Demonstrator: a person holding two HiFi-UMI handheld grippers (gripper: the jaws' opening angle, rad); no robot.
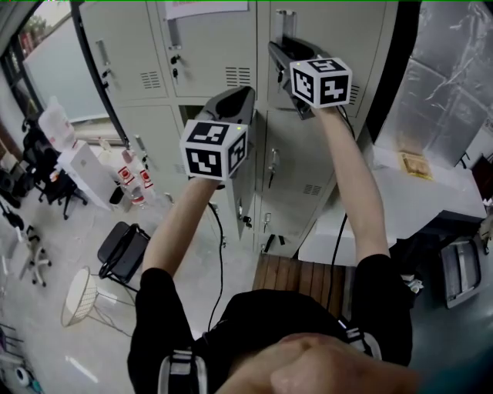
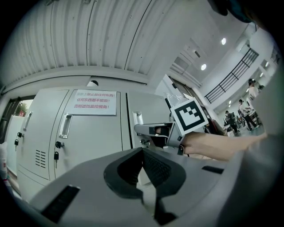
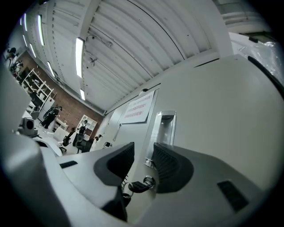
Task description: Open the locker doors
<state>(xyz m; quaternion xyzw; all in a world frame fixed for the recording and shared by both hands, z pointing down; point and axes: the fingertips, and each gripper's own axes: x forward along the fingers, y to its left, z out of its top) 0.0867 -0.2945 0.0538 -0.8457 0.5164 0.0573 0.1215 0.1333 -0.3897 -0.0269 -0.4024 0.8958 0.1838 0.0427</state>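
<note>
Grey lockers (image 1: 208,46) stand before me in two rows. My right gripper (image 1: 276,48) is raised to the upper right door, just below its recessed metal handle (image 1: 285,23). In the right gripper view its jaws (image 3: 143,155) stand open with a clear gap. The handle (image 3: 165,128) is above the gap and a key in the lock (image 3: 141,185) is below it; neither pad touches the door. My left gripper (image 1: 245,94) hangs lower, before the middle column. Its jaws (image 2: 142,153) are shut with nothing between them. It looks at the right gripper (image 2: 142,129) and a door bearing a paper notice (image 2: 94,102).
A lower door (image 1: 248,192) under the left gripper looks slightly ajar. A white table (image 1: 416,192) stands at the right, a wooden slatted bench (image 1: 296,277) below my arms. On the floor at the left are a black chair (image 1: 123,250), a wire basket (image 1: 79,296) and bottles (image 1: 131,181).
</note>
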